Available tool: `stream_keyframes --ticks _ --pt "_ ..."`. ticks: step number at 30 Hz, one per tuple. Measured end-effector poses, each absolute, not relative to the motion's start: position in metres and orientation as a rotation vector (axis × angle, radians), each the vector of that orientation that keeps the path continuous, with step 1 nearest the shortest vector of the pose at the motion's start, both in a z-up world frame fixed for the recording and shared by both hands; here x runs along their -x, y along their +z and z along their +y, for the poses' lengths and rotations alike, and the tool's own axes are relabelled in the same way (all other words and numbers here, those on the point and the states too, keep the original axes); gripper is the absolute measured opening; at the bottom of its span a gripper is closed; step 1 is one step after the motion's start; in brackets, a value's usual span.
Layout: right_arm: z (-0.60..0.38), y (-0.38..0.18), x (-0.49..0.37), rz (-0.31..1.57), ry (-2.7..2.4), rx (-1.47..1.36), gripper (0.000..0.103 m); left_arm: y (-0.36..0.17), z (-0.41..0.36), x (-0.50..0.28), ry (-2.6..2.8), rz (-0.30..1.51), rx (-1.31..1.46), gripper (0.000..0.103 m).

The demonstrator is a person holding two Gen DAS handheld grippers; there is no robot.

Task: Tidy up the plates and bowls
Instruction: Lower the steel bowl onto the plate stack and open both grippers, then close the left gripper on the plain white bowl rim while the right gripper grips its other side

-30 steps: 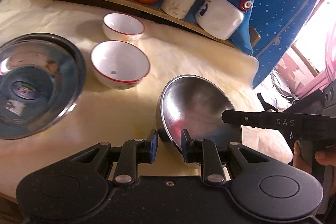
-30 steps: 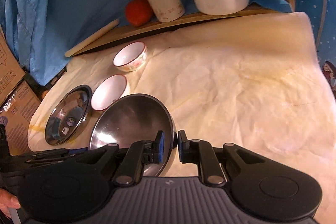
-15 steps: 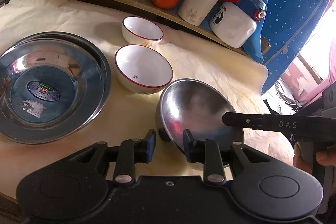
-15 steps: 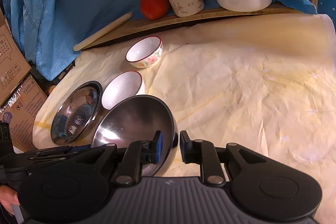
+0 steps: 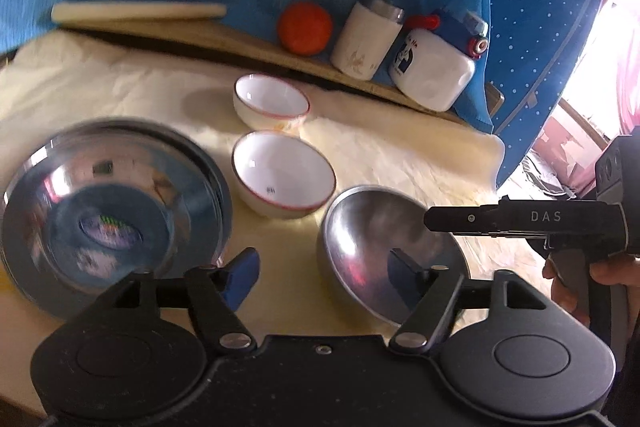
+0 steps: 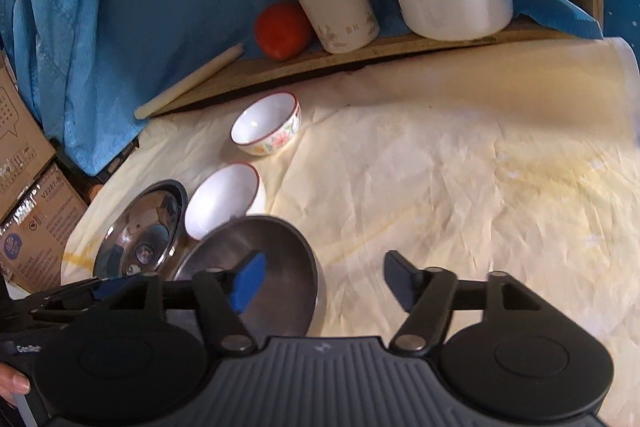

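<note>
A steel bowl (image 5: 384,247) rests on the cream table cover, also seen in the right wrist view (image 6: 256,267). My left gripper (image 5: 322,277) straddles its near-left rim with jaws opening and pads off the metal. My right gripper (image 6: 324,283) straddles the opposite rim, jaws opening too, nothing pressed; its side shows in the left wrist view (image 5: 520,223). To the left lie a wide steel plate (image 5: 108,223) (image 6: 140,231) and a red-rimmed white bowl (image 5: 282,173) (image 6: 222,201). A smaller floral bowl (image 5: 270,101) (image 6: 266,125) sits behind.
A wooden board at the back carries a rolling pin (image 5: 136,13), an orange fruit (image 5: 306,33), a white tumbler (image 5: 368,39) and a white jug (image 5: 434,67). Blue cloth hangs behind. Cardboard boxes (image 6: 24,219) stand past the table's left edge. Bare cover spreads right of the bowl (image 6: 480,187).
Both grippers held the steel bowl's rim with narrow jaws; both have now spread wide and let it go. The left view has shifted, showing more of the steel plate.
</note>
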State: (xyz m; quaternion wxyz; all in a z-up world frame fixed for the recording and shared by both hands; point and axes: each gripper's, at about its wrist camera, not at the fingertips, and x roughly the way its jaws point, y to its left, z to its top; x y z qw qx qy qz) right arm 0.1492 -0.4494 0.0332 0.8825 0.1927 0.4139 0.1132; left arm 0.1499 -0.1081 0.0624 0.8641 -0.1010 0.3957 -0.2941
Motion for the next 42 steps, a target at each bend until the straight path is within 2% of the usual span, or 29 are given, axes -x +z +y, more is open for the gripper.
stream_keyframes --ticks 2,5,8,16,31,34,36,40,42 --pt "-0.449 0.034 -0.153 0.852 0.242 -0.405 0.084 0.07 -0.105 -0.156 -0.598 0.798 0.196 0.085" --pt "-0.449 0.035 -0.162 0.839 0.253 -0.412 0.089 0.08 -0.099 -0.17 -0.56 0.757 0.168 0.093" --pt "-0.446 0.036 -0.171 0.837 0.261 -0.409 0.095 0.085 -0.1 -0.192 -0.519 0.758 0.106 0.094" --pt "-0.427 0.037 -0.195 0.857 0.292 -0.352 0.096 0.078 -0.124 -0.254 -0.536 0.856 -0.052 0.094" --pt "-0.395 0.026 -0.238 0.942 0.325 -0.266 0.096 0.064 -0.144 -0.287 -0.584 0.924 -0.277 0.093" --pt "-0.39 0.023 -0.242 0.952 0.328 -0.245 0.095 0.063 -0.148 -0.287 -0.598 0.926 -0.304 0.091" --pt "-0.387 0.022 -0.245 0.962 0.336 -0.233 0.089 0.061 -0.15 -0.288 -0.609 0.931 -0.322 0.086" --pt "-0.382 0.019 -0.248 0.984 0.352 -0.22 0.077 0.057 -0.154 -0.288 -0.635 0.944 -0.34 0.075" --pt "-0.381 0.018 -0.25 0.993 0.368 -0.231 0.071 0.056 -0.156 -0.288 -0.646 0.949 -0.343 0.064"
